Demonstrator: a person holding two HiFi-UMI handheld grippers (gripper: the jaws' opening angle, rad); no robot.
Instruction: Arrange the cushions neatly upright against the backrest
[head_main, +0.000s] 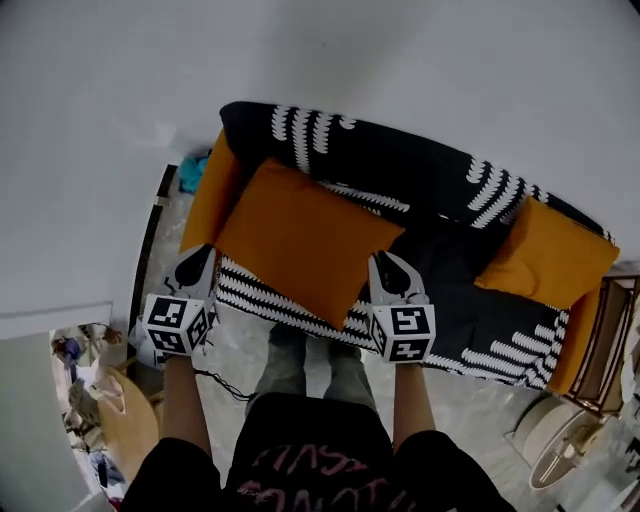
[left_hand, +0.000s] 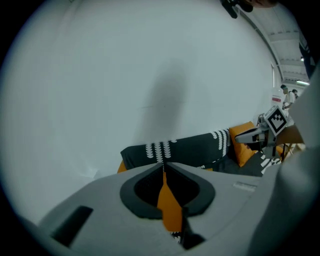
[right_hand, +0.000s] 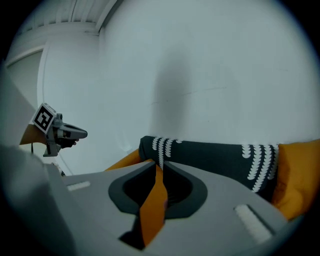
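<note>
Cushion (head_main: 305, 240) corners need to rise together, I judge, both held level until its back leans on the backrest (head_main: 400, 150).

Head view: my left hand-held gripper (head_main: 204, 250) and right hand-held gripper (head_main: 384, 258) pinch its two lower corners, left of centre. A second cushion (head_main: 548, 252) sits on the sofa (head_main: 450, 262) at right.

Left gripper view: the jaws press on an orange fold at bottom centre, with the backrest beyond.

Right gripper view: the jaws clamp orange cloth at bottom centre, and the backrest runs across the frame behind.
</note>
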